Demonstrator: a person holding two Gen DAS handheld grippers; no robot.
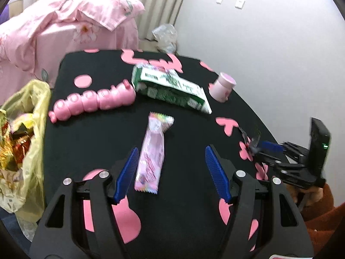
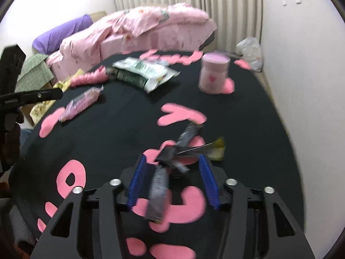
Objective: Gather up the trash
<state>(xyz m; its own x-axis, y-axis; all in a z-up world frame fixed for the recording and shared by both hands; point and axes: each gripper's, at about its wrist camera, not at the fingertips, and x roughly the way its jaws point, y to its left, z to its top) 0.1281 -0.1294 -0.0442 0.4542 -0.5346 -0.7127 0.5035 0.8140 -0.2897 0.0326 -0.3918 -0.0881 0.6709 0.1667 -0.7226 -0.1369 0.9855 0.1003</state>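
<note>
A long pink wrapper [image 1: 151, 151] lies on the black table [image 1: 189, 129], and my left gripper [image 1: 171, 151] stands open over it. The wrapper sits near the left pad without being pressed. A crumpled dark and silver wrapper [image 2: 160, 185] with a yellow end lies blurred between the fingers of my right gripper [image 2: 172, 157]. There is a gap to the right pad, so that gripper is open around it. In the left wrist view the right gripper [image 1: 258, 147] is at the table's right edge with the dark wrapper [image 1: 251, 142] at its tips.
A yellow plastic bag [image 1: 36, 112] holding foil wrappers hangs at the table's left edge. A green and white packet [image 1: 172, 86], a pink ribbed bottle strip [image 1: 92, 101] and a pink cup [image 1: 223, 86] lie farther back. Pink bedding [image 1: 64, 26] is behind, with a wall to the right.
</note>
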